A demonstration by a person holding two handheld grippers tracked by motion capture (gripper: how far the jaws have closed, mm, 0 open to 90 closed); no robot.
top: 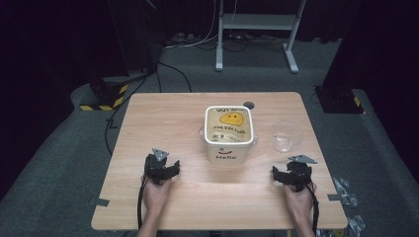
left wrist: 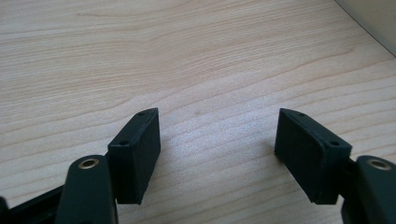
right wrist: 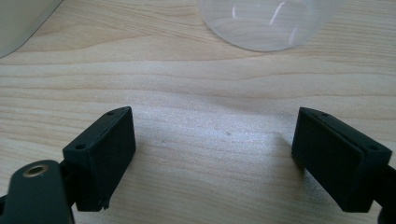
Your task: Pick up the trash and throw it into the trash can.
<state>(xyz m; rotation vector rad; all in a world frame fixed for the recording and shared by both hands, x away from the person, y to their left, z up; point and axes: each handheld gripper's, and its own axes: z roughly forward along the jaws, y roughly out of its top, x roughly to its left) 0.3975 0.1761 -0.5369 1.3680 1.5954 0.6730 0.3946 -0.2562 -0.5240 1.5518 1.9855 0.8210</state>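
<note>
A cream square tub (top: 228, 132) with a yellow smiley lid and the word "Hello" on its front stands at the middle of the wooden table (top: 168, 118). A clear plastic bowl (top: 286, 137) sits to its right; its rim (right wrist: 266, 23) also shows at the top of the right gripper view. My left gripper (top: 173, 167) rests on the table left of the tub, open, with bare wood between its pads (left wrist: 135, 154). My right gripper (top: 277, 174) rests near the bowl, open and holding nothing, pads (right wrist: 105, 154) wide apart.
The tub's corner (left wrist: 373, 21) shows at the top right of the left gripper view. Grey tape tabs (top: 99, 202) mark the table's edges. A white metal stand (top: 257, 29) and cables lie on the floor beyond the table. A black-and-yellow striped block (top: 106, 96) sits far left.
</note>
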